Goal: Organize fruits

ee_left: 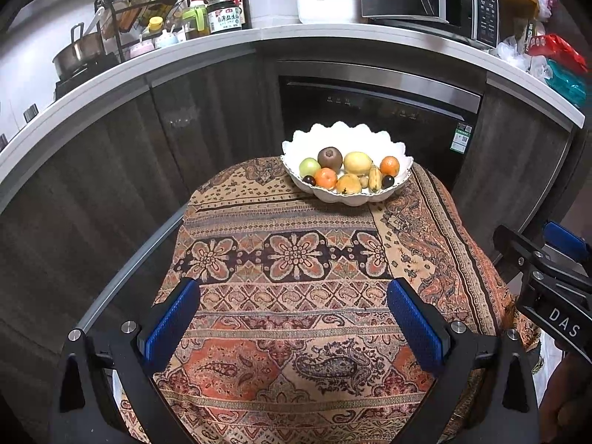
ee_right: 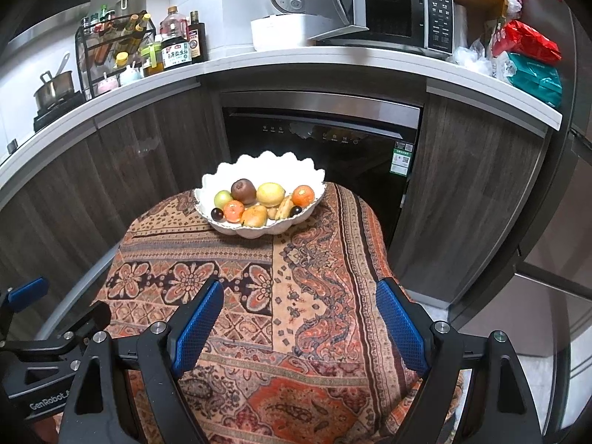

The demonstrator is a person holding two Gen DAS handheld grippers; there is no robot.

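Above the patterned cloth (ee_left: 296, 333), left claw (ee_left: 294, 318) and right claw (ee_right: 299, 318) both spread wide, empty

**Kitchen corner behind the small table**

You face a black built-in dishwasher (ee_right: 322, 170) with a steel top band. Dark wood-grain cabinet doors (ee_right: 148, 155) flank it on both sides. Directly above it runs a pale countertop (ee_right: 296, 55). On that counter, above the dishwasher, sits a microwave (ee_right: 392, 14) with its door swung open, and a white rice cooker (ee_right: 281, 22) just left of it. Further left stand a bottle rack (ee_right: 111, 44) and a steel pot (ee_right: 55, 87). In front of the dishwasher you see a patterned tablecloth (ee_right: 296, 314).
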